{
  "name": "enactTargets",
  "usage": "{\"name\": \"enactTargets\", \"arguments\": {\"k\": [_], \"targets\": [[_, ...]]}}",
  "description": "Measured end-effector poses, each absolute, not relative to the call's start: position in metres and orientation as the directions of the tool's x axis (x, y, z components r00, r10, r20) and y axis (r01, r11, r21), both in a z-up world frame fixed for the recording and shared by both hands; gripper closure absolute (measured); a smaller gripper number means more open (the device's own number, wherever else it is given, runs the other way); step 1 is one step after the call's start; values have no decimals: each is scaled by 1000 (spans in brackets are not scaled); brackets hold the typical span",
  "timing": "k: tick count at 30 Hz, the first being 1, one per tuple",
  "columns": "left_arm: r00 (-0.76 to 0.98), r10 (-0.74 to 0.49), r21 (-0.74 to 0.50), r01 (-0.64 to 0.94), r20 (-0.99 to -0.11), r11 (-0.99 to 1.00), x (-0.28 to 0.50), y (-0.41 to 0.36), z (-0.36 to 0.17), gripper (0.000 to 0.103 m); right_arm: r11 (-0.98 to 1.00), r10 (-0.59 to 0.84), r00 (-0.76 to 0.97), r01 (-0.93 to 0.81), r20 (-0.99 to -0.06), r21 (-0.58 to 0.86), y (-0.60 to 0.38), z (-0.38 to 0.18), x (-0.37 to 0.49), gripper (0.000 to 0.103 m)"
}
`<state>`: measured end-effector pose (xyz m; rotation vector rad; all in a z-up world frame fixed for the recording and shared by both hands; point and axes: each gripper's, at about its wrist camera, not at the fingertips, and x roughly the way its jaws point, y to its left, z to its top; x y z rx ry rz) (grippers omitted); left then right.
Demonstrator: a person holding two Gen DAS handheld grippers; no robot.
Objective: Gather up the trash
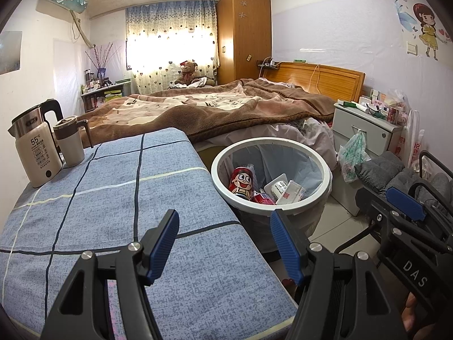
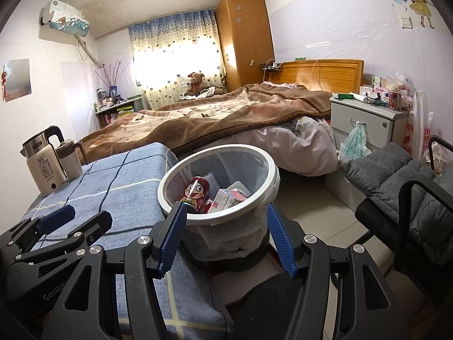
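Left wrist view: the left gripper (image 1: 225, 245) hangs with its jaws released and nothing between them, over the near corner of the blue checked table (image 1: 113, 212). The bin (image 1: 223, 182) stands just past the right jaw, on the floor beside the table, and it already holds the trash: a red cartoon can (image 1: 240, 182) and white packets (image 1: 287, 192). The table top ahead of the jaws looks bare, so my guess is the collecting is nearly done. A kettle (image 1: 34, 147) and a mug (image 1: 69, 141) stand far out beyond the left jaw; a careless sweep that way could knock them over. The right gripper (image 1: 405, 202) shows off to the right, close by, so the 2 tools could collide if either swings inward

Right wrist view: the right gripper (image 2: 225, 233) is also released and empty, its jaws framing the bin (image 2: 215, 218) straight ahead. The bin's liner (image 2: 240, 235) hangs loose under the rim; a jaw pushed forward could snag it or tip the bin. A grey padded chair (image 2: 396, 192) crowds the space right of the jaws, and the bed (image 2: 226, 119) closes off the far side
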<state>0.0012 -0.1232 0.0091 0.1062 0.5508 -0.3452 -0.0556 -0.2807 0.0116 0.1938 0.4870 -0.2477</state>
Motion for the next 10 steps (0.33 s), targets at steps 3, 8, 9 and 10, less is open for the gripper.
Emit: {"name": "enactTargets", "arguments": {"k": [3,8,9,10], "targets": [[796,-293,7,349,-530,937,1,-123,9,34,952,-188,854,280,-485,125,-280,11,-55,44],[795,-292,6,349,-532,937,1,-122,9,34,952,-188,854,280,-484,124,-280,11,-55,44],[795,-290,8,348,-532,938,1,-122,9,34,952,-187,854,280,-485,126,-281,11,-55,44],[795,-290,9,347,-533,938,1,-122,9,34,952,-187,854,280,-486,125,-280,11,-55,44]]}}
